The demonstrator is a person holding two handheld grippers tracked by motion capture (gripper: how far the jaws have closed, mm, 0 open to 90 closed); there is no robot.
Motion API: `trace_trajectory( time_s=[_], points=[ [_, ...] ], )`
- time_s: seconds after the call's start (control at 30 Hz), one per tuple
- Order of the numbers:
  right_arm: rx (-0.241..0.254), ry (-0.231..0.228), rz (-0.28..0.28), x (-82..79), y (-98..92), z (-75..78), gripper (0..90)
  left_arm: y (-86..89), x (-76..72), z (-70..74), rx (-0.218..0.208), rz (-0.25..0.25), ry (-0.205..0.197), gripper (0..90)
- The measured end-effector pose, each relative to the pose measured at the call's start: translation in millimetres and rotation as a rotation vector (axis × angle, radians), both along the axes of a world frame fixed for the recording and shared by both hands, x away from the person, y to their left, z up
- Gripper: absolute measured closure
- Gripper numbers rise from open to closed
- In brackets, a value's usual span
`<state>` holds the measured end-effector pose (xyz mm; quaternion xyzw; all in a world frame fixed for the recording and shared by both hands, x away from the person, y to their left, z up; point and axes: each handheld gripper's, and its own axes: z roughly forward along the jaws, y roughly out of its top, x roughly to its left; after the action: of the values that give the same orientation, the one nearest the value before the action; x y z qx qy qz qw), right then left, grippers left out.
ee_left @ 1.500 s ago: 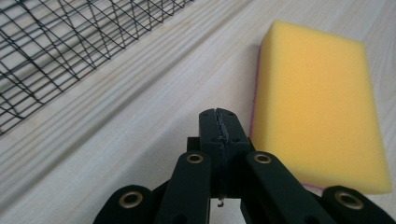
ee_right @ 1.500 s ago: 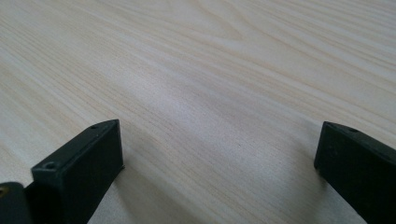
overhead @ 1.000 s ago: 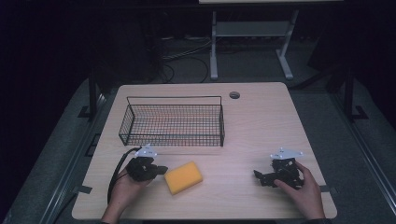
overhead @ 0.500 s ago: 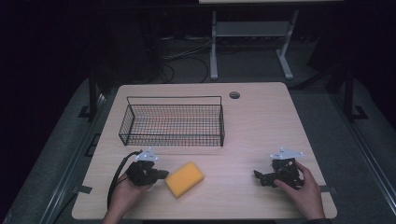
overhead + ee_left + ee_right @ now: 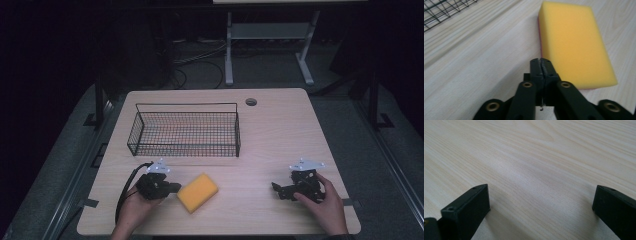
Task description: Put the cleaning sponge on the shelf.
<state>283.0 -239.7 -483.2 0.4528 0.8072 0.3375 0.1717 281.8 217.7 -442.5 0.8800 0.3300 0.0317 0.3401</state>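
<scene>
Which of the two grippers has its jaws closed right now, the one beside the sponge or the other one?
The left gripper, beside the yellow rectangular foam sponge: jaws pressed together, holding nothing. The right gripper has jaws wide apart over bare table.

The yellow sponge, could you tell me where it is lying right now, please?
In the high view the yellow sponge lies flat on the table near its front edge, left of centre, just right of the left gripper and in front of the wire basket.
</scene>
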Motion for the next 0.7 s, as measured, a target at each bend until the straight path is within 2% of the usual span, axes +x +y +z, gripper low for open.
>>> trace_trajectory(
  time_s=[0.2,0.23,0.27,0.3,0.47,0.53,0.7],
  points=[
    [0.0,0.0,0.0,-0.1,0.1,0.0,0.4,5.2,3.5,4.5,0.006,0.037,0.006,68.5],
    [0.001,0.001,-0.001,-0.2,0.1,0.0,0.4,6.1,4.0,5.0,0.005,0.049,0.007,60.9],
    [0.001,0.001,-0.001,-0.2,0.1,0.0,0.4,6.8,4.6,5.4,0.006,0.056,0.014,60.9],
    [0.001,0.001,-0.001,-0.3,0.1,0.0,0.4,8.0,5.2,6.3,0.013,0.061,0.016,54.3],
    [0.001,0.001,0.0,-0.3,0.1,0.0,0.4,9.6,6.9,6.5,0.017,0.074,0.019,38.8],
    [0.001,0.001,0.0,-0.3,0.1,0.0,0.4,9.4,7.1,7.2,0.027,0.074,0.021,36.4],
    [0.0,-0.001,0.001,-0.2,-0.1,-0.1,0.4,6.4,4.8,11.6,0.045,0.082,0.013,18.2]
  ],
)
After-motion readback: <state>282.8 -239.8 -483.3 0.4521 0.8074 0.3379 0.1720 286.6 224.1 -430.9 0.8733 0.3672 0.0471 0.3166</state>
